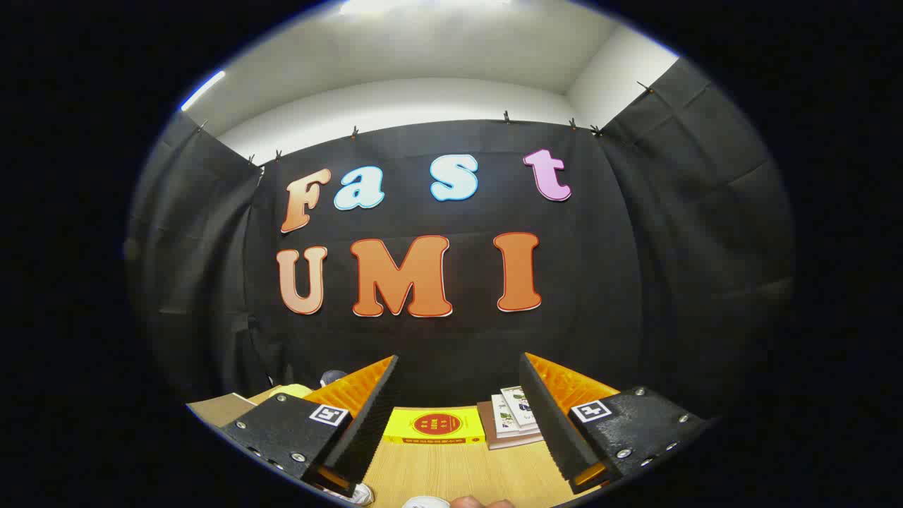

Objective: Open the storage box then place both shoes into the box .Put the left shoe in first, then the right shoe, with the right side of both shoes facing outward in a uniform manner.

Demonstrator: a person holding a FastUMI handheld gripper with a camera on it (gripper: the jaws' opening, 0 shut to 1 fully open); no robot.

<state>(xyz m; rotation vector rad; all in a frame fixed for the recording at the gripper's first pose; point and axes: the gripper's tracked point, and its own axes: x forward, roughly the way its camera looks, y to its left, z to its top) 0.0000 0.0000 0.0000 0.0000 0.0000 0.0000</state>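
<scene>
Shoes (425, 502) barely peek beneath the wide-open, empty claw (458, 416), aimed high over the table (458, 473); descending blind risks a missed grasp.

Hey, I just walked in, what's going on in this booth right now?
A person holds a gripper above a wooden table, its fingers open with nothing between them. It faces the black cloth wall. Beyond the fingers lie a yellow book and a small stack of books. Something white, possibly a shoe, peeks in below the fingers. No shoe is being handled yet.
</scene>
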